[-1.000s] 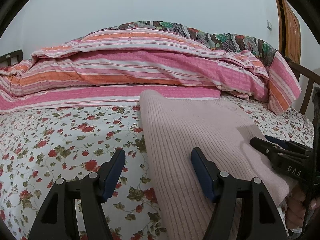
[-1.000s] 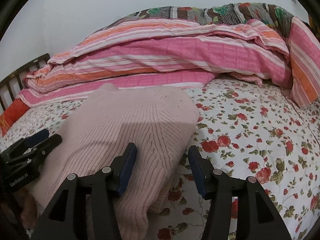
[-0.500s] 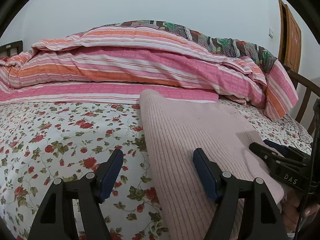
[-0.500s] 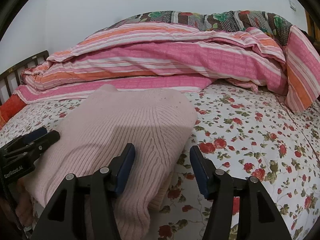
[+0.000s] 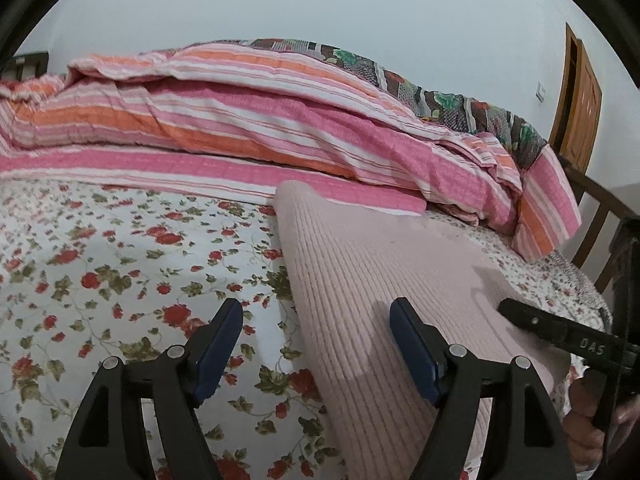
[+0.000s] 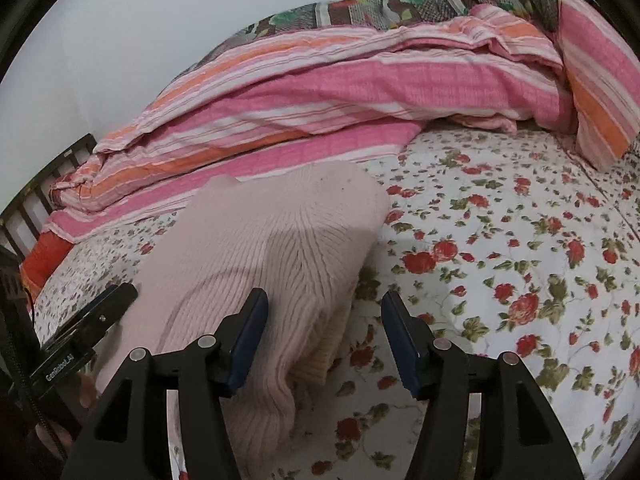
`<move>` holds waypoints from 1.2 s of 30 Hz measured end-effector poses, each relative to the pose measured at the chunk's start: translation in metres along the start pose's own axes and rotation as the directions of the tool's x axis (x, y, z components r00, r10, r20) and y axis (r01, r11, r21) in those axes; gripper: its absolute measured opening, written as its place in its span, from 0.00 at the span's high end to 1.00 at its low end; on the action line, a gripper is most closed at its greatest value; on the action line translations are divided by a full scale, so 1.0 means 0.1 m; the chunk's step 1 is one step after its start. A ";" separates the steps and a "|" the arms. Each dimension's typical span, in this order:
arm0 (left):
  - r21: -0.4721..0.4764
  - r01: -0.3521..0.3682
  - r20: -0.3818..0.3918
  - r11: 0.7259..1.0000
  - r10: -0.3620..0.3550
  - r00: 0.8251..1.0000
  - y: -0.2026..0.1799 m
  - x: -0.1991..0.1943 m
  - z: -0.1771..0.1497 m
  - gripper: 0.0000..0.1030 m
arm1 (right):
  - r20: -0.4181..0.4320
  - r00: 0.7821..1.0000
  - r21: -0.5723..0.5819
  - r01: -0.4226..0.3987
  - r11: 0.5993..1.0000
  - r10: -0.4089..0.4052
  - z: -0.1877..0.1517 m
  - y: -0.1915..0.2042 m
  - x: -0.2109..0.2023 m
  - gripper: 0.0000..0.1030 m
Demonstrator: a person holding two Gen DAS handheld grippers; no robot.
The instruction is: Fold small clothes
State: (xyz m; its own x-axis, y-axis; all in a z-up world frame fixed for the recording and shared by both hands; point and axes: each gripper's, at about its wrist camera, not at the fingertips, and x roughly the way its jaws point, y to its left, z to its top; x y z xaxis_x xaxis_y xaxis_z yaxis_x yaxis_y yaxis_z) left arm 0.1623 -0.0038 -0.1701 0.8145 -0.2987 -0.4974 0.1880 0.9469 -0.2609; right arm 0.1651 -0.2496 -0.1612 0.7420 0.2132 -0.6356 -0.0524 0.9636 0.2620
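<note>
The pale pink ribbed knit sweater point(image 5: 384, 280) lay folded on the near floral bedsheet point(image 5: 120, 272) — only tidying seemed left — while left gripper point(image 5: 316, 344) and right gripper point(image 6: 324, 332) fingers stood wide, empty.

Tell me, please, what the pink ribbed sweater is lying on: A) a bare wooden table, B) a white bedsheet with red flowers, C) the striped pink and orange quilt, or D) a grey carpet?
B: the pink ribbed sweater rests on the white bedsheet with red flowers, while the striped quilt is heaped behind it, and both tools, left tool and right tool, are open.
</note>
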 end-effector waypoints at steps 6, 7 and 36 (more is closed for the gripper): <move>-0.031 0.027 -0.016 0.999 -0.027 1.000 0.05 0.05 0.01 0.26 | 0.042 0.998 -0.098 0.043 0.994 -0.039 0.07 0.24 0.03 0.85; -0.030 0.020 -0.012 0.999 -0.021 1.000 0.04 0.04 0.00 0.26 | 0.059 0.997 -0.119 0.052 0.992 -0.046 0.08 0.27 0.00 0.86; 0.115 0.099 -0.128 0.988 -0.084 0.988 0.00 -0.66 -0.40 0.26 | 0.053 0.999 -0.068 0.008 0.998 -0.004 -0.11 0.07 -0.40 0.74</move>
State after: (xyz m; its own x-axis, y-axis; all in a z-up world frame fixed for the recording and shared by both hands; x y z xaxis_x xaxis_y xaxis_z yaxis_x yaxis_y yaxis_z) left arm 0.0871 0.0113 -0.1701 0.7189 -0.3899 -0.5755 0.3294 0.9201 -0.2119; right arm 0.1279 -0.2493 -0.1415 0.7763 0.2005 -0.5977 -0.0918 0.9739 0.2075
